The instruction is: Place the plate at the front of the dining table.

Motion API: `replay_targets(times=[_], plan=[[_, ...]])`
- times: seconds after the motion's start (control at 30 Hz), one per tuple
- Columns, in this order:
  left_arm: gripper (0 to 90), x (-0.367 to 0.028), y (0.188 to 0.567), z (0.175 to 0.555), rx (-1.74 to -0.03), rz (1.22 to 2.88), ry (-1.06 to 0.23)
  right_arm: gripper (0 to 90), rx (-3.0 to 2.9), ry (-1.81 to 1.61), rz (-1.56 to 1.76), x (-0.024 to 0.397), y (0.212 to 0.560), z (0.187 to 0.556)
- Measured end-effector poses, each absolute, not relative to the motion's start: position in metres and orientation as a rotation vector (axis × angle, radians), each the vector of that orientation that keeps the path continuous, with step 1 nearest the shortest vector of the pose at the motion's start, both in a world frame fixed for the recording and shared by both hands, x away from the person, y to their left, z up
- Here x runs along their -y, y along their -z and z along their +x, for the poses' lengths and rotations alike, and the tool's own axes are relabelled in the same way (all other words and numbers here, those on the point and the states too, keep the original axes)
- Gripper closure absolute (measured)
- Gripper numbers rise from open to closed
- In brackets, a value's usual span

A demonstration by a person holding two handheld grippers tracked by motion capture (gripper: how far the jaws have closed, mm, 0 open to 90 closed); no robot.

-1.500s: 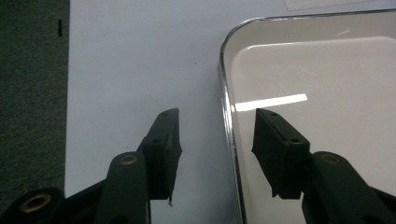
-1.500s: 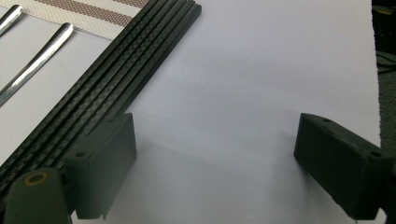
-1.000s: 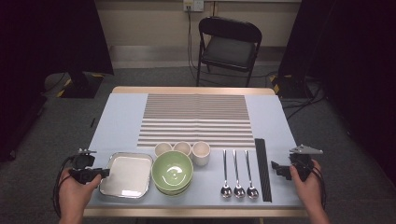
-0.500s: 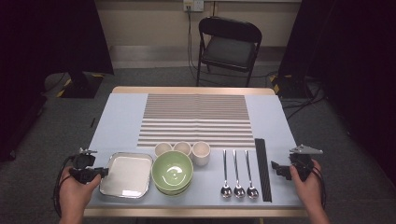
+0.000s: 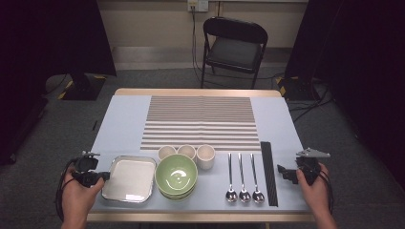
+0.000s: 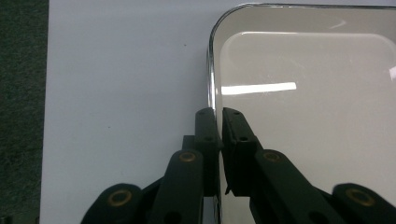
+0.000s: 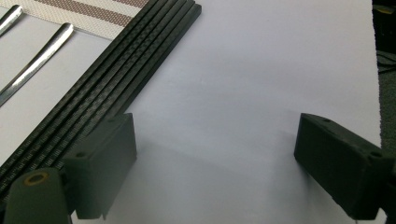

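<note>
While the metal tray [image 5: 130,178] lies at the surface's seven o'clock corner, the left gripper [image 6: 218,122] has just been closing its fingers onto the tray's nine o'clock rim. Grasping looks done; lifting level likely comes next. The right gripper [image 7: 215,158] rests wide open, empty, beside the black chopsticks [image 7: 100,88].
</note>
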State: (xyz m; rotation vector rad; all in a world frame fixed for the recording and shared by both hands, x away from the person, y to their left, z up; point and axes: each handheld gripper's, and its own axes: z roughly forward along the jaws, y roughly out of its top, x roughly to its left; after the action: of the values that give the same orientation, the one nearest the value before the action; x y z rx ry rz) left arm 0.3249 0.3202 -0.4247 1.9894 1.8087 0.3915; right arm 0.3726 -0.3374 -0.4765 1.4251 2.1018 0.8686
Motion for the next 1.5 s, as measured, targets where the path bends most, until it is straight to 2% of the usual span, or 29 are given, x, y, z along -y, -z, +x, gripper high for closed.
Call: replay_targets(times=[0.93,1.0,1.07,1.1,1.13,1.27,1.3,1.33,1.5], plan=[[90.0,-0.325,0.418,0.324,-1.841,1.926,-0.362,12.0,-2.102,-0.868,1.425,0.337,0.476,0.373],[90.0,-0.326,0.419,0.324,-1.84,1.936,-0.388,12.0,-2.101,-0.867,1.426,0.337,0.476,0.373],[88.3,-0.328,0.419,0.323,-1.83,1.919,-0.377,12.1,-2.102,-0.869,1.425,0.337,0.476,0.373],[81.2,-0.328,0.419,0.323,-1.824,1.913,-0.387,12.0,-2.102,-0.867,1.424,0.337,0.476,0.373],[81.2,-0.328,0.419,0.323,-1.815,1.91,-0.392,12.0,-2.102,-0.867,1.424,0.337,0.476,0.373],[82.1,-0.324,0.423,0.325,-1.807,1.937,-0.359,12.0,-2.102,-0.868,1.426,0.337,0.476,0.373],[82.1,-0.322,0.424,0.326,-1.811,1.943,-0.362,12.0,-2.103,-0.868,1.424,0.337,0.476,0.373],[85.7,-0.321,0.426,0.327,-1.817,1.957,-0.381,12.0,-2.102,-0.867,1.425,0.337,0.476,0.373],[86.2,-0.321,0.426,0.329,-1.831,1.961,-0.379,12.0,-2.102,-0.868,1.426,0.337,0.476,0.373]])
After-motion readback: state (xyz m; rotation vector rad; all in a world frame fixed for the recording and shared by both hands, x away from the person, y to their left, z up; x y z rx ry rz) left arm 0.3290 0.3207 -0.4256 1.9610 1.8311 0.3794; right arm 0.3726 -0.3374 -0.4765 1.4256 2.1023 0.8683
